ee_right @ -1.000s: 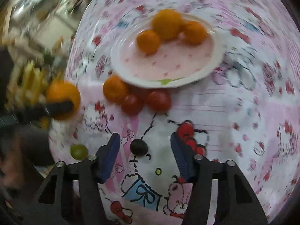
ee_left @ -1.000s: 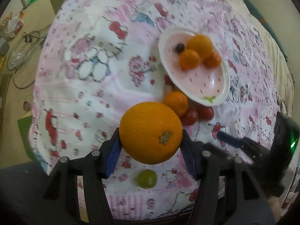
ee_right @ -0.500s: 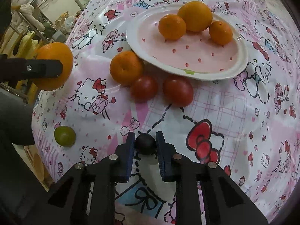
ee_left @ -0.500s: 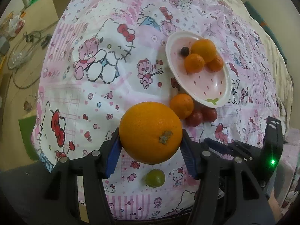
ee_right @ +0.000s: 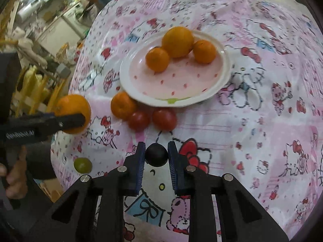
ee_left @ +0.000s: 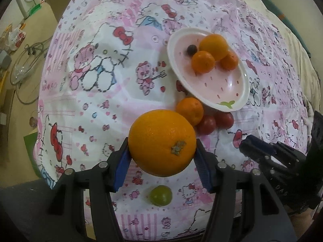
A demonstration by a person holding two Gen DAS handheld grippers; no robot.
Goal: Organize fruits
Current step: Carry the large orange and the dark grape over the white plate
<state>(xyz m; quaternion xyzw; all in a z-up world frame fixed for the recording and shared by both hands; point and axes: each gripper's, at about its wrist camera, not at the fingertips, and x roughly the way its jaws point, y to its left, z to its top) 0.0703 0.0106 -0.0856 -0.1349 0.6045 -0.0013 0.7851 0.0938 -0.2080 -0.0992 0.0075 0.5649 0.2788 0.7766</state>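
Left gripper (ee_left: pixel 162 157) clamps a big orange (ee_left: pixel 162 142); right gripper (ee_right: pixel 156 156) pinches a dark, perhaps grape-like, fruit (ee_right: pixel 156 154)

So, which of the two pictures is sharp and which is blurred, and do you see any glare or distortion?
Left wrist view: sharp overall; a small glare spot on the plate; fisheye bends the patterned cloth toward the edges. Right wrist view: the dark grape between the fingers is crisp, but the cloth and background clutter at top left are smeared by motion blur.
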